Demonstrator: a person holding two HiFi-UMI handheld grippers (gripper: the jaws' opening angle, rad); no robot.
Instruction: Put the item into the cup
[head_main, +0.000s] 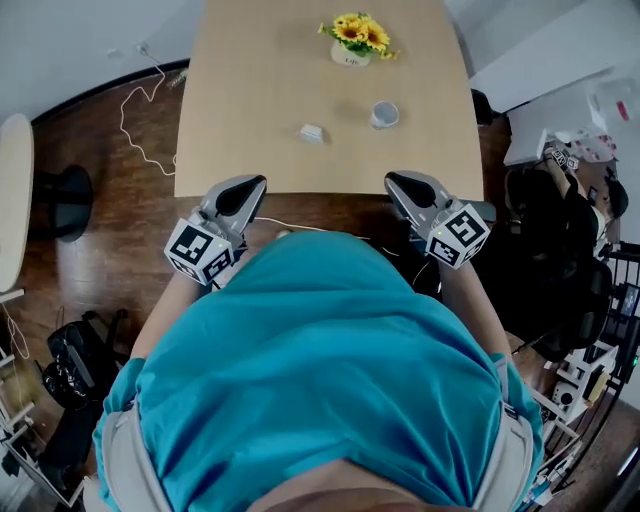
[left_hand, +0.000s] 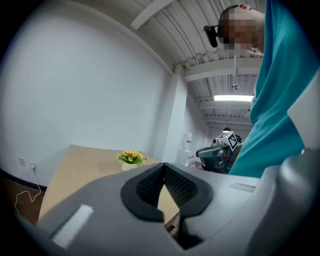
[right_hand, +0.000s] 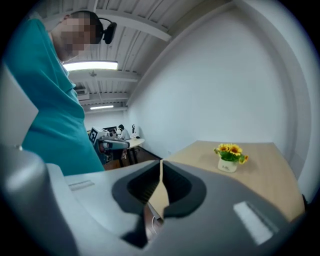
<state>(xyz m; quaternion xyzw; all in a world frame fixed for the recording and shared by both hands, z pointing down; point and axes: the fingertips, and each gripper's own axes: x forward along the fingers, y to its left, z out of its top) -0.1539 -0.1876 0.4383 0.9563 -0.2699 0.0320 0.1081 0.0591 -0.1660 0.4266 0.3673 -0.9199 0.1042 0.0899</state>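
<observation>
"On the table (head_main: 230, 100), where did things stand?"

"The small white item (head_main: 311, 133) lay on bare wood near the middle. The cup (head_main: 384, 115) stood to its right, near it but not touching."

"And the tongs?"

"Both hung at the near edge, well short of the item, with nothing between their jaws. The left gripper (head_main: 250, 187) had its jaw tips together. The right gripper (head_main: 398, 183) showed only a sliver of gap."

"How would the pick go well?"

"My judgement: open whichever gripper reaches before it comes down. Then straddle the item squarely and close on its sides, so it isn't pushed away."

"Was there room?"

"Plenty. Open wood lay all round the item, and the flower pot (head_main: 356, 40) sat far back, well apart. The near edge ran just ahead of both grippers, so they would have to clear it. The cup stood nearer the right-hand edge than the left, so a knock that way looked the main risk."
</observation>
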